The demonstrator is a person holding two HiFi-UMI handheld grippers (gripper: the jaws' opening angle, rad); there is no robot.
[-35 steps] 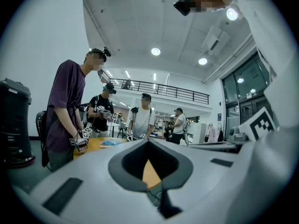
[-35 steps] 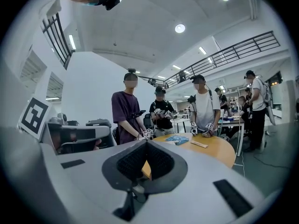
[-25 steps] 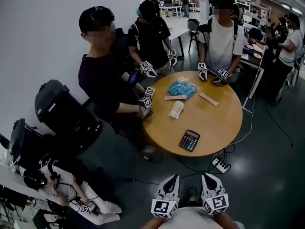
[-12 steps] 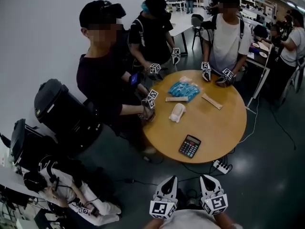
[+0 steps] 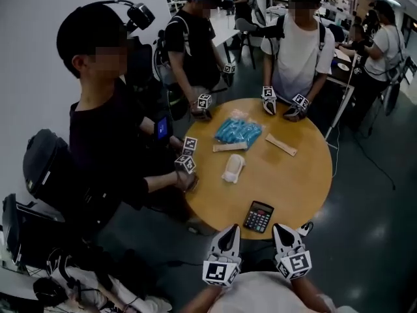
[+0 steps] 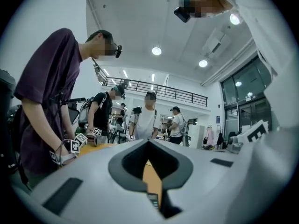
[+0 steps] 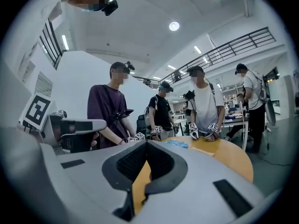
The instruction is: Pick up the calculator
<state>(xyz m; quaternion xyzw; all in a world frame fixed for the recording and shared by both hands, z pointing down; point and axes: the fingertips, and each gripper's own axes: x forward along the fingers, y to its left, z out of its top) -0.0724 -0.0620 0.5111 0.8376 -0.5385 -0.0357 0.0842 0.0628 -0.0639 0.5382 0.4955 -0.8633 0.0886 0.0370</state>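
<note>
The black calculator point(image 5: 258, 216) lies flat near the front edge of the round wooden table point(image 5: 296, 175), between and just beyond my two grippers. My left gripper point(image 5: 230, 231) is below and to the left of it, jaws together and empty. My right gripper point(image 5: 281, 229) is below and to the right of it, also shut and holding nothing. In the left gripper view the jaws point(image 6: 149, 143) meet, and a sliver of the calculator point(image 6: 153, 201) shows in the gap beneath them. In the right gripper view the closed jaws point(image 7: 146, 143) point level across the table top point(image 7: 229, 153).
A blue packet point(image 5: 238, 131), a white object point(image 5: 232, 167) and two wooden sticks point(image 5: 226, 147) point(image 5: 281, 145) lie farther back on the table. Three people with grippers stand round its left and far sides. A power strip point(image 5: 303, 229) lies on the floor at the right.
Both grippers and the head camera have moved forward to the table. The calculator now lies just beyond the fingertips. Both grippers stay shut.
</note>
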